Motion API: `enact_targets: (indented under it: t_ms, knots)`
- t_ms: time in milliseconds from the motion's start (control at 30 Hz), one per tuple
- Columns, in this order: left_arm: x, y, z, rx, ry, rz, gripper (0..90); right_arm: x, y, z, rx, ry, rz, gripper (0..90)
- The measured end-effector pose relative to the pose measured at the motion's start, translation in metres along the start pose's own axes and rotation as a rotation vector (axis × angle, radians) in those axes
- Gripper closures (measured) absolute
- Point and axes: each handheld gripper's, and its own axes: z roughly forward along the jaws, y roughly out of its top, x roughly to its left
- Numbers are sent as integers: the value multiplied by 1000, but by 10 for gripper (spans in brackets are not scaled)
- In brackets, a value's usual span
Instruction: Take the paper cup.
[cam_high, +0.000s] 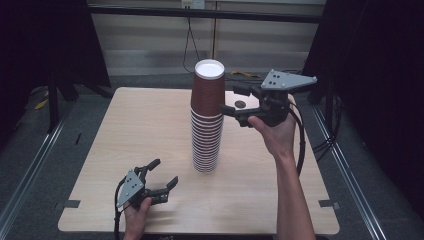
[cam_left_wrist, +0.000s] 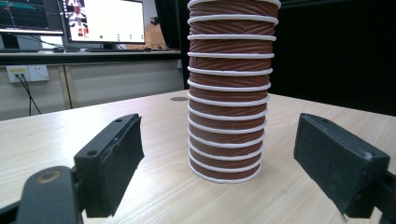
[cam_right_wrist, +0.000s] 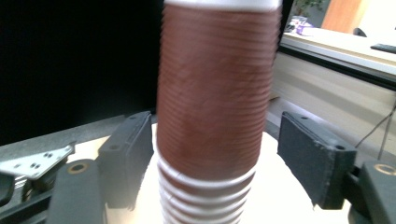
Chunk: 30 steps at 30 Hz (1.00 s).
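Straddling top cup (cam_high: 208, 89) | right gripper (cam_high: 234, 103) open | stack (cam_high: 206, 137) nested

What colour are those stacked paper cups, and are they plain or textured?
The cups are reddish-brown with fine slanted ribbing and white rolled rims; the left gripper view shows it best.

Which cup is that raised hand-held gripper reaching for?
Find the tall stack of brown cups in the middle of the wooden table. The top cup is the one: its whole ribbed side and white inside show, while those beneath show just rims.
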Motion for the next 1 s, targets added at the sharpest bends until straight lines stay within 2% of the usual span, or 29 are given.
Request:
enact_targets:
  t_ms: [233,400,567,700,933,1000]
  knots:
    - [0,0,0,0,0,0,155,-4,19,10,27,35,-4,186]
    - [0,0,0,-1,-1,0,155,-4,29,17,42,52,-8,186]
    - [0,0,0,-1,-1,0,155,-8,40,25,97,63,-19,185]
    - [0,0,0,-1,-1,0,155,-7,48,30,108,55,-58,198]
    - [0,0,0,-1,-2,0,155,-11,57,37,148,82,-45,183]
    - [0,0,0,-1,-2,0,155,-12,62,42,174,82,-48,184]
